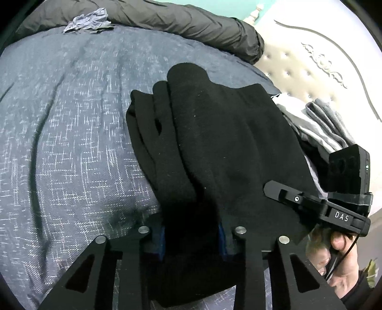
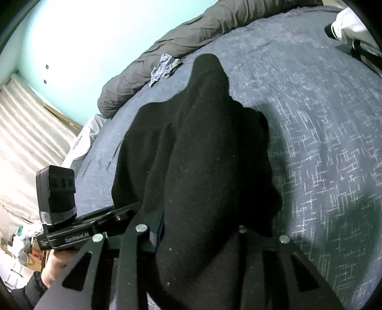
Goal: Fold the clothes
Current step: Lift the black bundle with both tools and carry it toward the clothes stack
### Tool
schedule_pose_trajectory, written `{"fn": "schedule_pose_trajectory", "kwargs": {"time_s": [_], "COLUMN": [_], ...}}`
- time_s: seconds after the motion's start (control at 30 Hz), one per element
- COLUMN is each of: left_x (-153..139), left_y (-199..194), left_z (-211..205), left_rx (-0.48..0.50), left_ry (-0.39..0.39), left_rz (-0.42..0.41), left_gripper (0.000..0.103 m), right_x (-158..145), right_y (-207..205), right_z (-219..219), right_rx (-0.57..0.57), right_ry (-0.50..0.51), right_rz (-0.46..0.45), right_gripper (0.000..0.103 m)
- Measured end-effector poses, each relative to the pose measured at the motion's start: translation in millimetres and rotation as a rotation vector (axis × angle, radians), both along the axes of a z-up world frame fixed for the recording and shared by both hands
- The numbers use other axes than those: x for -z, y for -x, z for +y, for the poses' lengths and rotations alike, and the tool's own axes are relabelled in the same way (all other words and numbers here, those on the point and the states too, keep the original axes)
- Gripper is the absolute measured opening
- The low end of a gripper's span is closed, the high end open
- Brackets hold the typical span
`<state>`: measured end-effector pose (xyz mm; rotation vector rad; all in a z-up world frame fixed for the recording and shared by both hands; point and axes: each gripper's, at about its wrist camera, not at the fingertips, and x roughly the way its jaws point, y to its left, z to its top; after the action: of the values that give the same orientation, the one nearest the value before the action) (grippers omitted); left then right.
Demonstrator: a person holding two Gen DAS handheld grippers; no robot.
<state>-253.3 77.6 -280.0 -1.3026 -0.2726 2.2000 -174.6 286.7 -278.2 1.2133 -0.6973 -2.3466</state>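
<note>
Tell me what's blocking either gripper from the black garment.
Nothing visible. The black garment already sits between the pads of the left gripper and of the right gripper, with no other item between them.

Probably a bedroom — bed, tufted headboard

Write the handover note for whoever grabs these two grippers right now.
Left gripper: shut on the near edge of the black garment.
Right gripper: shut on the same garment's near edge, beside the left one.
The garment lies bunched in lengthwise folds on the blue bedspread.
A stack of grey and white clothes sits by the headboard; a crumpled blue-grey cloth lies at the far edge.
Done: both grips taken.
Left: finish folding the garment, probably stack it; the crumpled cloth looks unfolded.
</note>
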Motion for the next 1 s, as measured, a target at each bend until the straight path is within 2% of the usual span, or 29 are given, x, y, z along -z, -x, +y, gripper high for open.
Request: {"fn": "schedule_pose_trajectory", "kwargs": {"time_s": [0.03,0.1,0.4,0.47,0.77,1.0], "left_x": [-5,-21,-64,-61,-135,-208], "left_y": [7,-17,-69,-59,-64,-71], "left_z": [-3,-6,5,18,88,181], "left_rx": [0.000,0.002,0.013,0.018,0.061,0.126], "left_ry": [-0.002,-0.010,-0.035,-0.038,-0.059,-0.093], "left_rz": [0.002,0.002,0.033,0.047,0.122,0.199], "left_gripper": [0.032,0.031,0.030,0.030,0.030,0.030], "right_x": [-3,-7,-40,-53,-131,-213], "right_y": [-1,-3,-16,-17,-27,-36], "right_z": [-1,-3,1,5,49,131], "right_rx": [-0.003,-0.010,-0.038,-0.050,-0.077,-0.055], "right_ry": [-0.005,-0.009,-0.029,-0.048,-0.134,-0.221], "right_rz": [0.007,0.016,0.046,0.058,0.126,0.169], "right_gripper": [0.032,0.032,0.031,0.031,0.031,0.031]}}
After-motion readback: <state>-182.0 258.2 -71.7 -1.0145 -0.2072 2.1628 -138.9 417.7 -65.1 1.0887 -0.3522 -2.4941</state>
